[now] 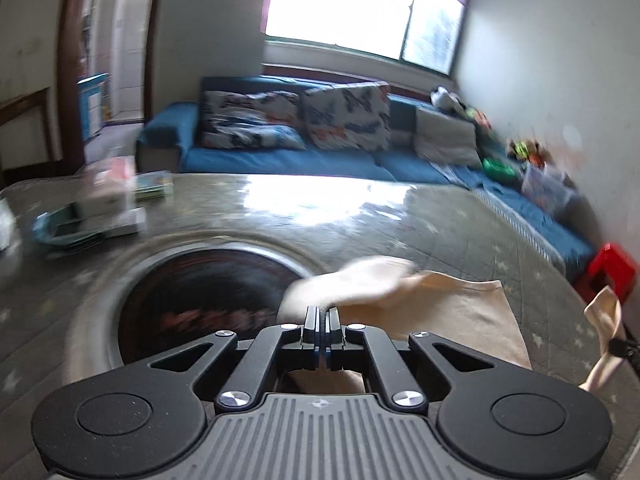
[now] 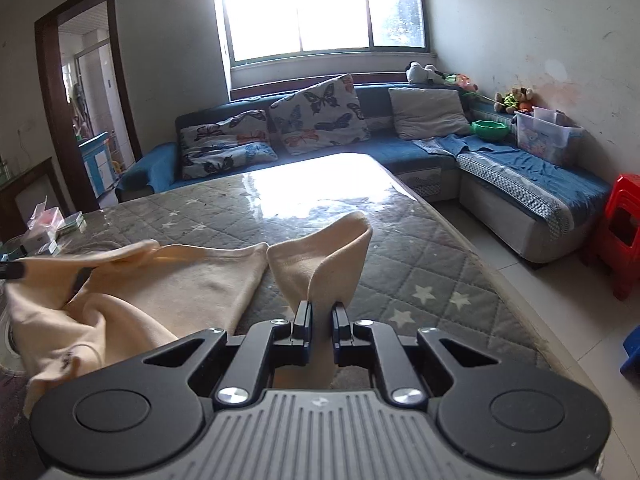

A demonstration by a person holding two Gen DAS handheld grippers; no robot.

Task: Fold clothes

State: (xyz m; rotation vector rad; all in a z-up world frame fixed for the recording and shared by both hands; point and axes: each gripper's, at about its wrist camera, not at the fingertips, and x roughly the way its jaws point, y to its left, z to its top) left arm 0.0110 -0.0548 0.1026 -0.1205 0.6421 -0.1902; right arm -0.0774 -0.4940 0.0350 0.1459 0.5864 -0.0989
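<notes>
A cream garment (image 2: 168, 280) lies partly spread on the grey star-quilted table (image 2: 420, 264). My right gripper (image 2: 321, 312) is shut on a fold of it that stands up between the fingers. My left gripper (image 1: 322, 316) is shut on another part of the cream garment (image 1: 440, 304), which bunches up just beyond the fingertips. In the left wrist view the right gripper's tip (image 1: 618, 346) shows at the far right, pinching the cloth. In the right wrist view the left gripper's tip (image 2: 12, 270) shows at the far left edge.
A round dark inset (image 1: 200, 292) sits in the table beside the left gripper. Boxes and packets (image 1: 108, 204) lie at the table's far left. A blue corner sofa (image 2: 400, 148) with cushions runs behind. A red stool (image 2: 624, 232) stands on the floor at right.
</notes>
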